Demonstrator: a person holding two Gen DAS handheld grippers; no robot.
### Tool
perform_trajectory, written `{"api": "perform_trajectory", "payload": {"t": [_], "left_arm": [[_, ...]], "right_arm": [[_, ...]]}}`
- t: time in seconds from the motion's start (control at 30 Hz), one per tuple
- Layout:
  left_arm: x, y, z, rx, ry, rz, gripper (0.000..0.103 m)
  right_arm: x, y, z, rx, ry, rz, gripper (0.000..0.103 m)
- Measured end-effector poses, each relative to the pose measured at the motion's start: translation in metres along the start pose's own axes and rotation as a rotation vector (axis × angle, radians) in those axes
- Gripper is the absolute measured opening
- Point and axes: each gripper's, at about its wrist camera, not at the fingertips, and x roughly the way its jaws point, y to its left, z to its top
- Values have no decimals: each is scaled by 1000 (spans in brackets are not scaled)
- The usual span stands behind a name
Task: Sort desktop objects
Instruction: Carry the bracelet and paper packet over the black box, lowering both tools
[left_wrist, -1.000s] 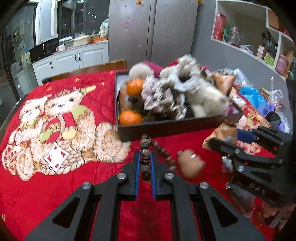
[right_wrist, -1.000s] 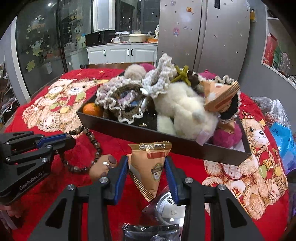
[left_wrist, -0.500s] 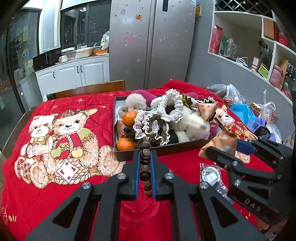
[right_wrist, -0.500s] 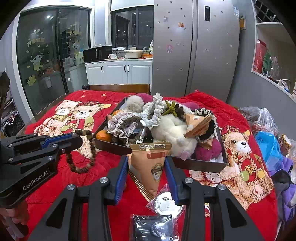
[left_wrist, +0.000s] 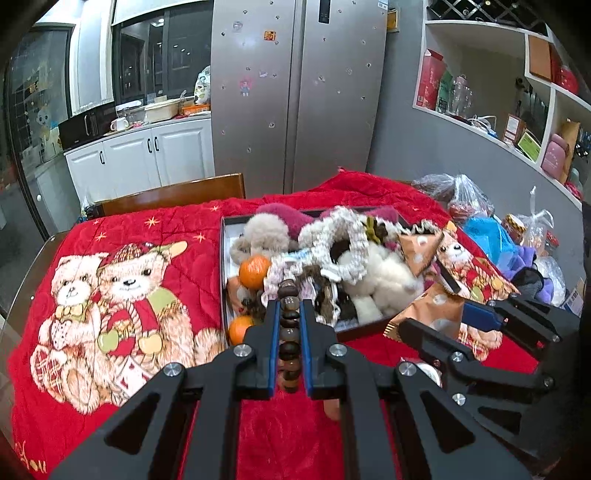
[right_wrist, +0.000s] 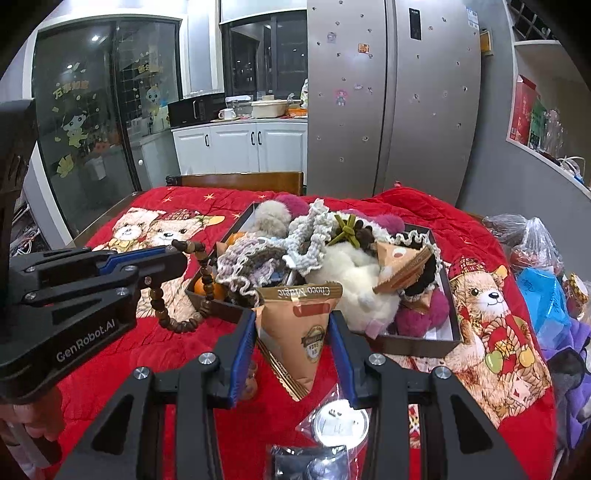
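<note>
My left gripper (left_wrist: 289, 310) is shut on a string of brown wooden beads (left_wrist: 288, 334), lifted above the red blanket; in the right wrist view the bead loop (right_wrist: 192, 295) hangs from that gripper (right_wrist: 177, 254). My right gripper (right_wrist: 293, 317) is shut on a tan triangular snack packet (right_wrist: 299, 328), also seen at the right of the left wrist view as the packet (left_wrist: 432, 310) between its jaws. Just beyond both stands a dark box (right_wrist: 417, 345) heaped with plush toys, knitted pieces, oranges (left_wrist: 254, 271) and another snack packet (right_wrist: 400, 264).
A red bear-print blanket (left_wrist: 110, 295) covers the table. Clear bags with small items (right_wrist: 340, 424) lie near the front edge under the right gripper. Plastic bags and clothes (right_wrist: 543, 295) pile at the right. A wooden chair back (left_wrist: 173, 194) stands behind the table.
Both grippers have risen with their loads; the beads now hang clear of the blanket, and the small brown item beside them has dropped out of sight below the left gripper.
</note>
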Motion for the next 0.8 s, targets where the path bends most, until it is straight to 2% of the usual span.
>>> {"api": "perform_trajectory", "payload": {"t": [0.3, 0.5, 0.63, 0.8], "left_arm": [[33, 10, 52, -18, -33, 34, 11], [75, 26, 82, -54, -26, 60, 11], [100, 42, 88, -88, -8, 67, 11], [109, 55, 84, -81, 3, 104, 11]], "right_arm": [[34, -9, 39, 4, -1, 13, 40], [75, -16, 75, 31, 2, 36, 40], [106, -15, 97, 27, 17, 33, 40], [132, -11, 102, 27, 29, 28, 40]]}}
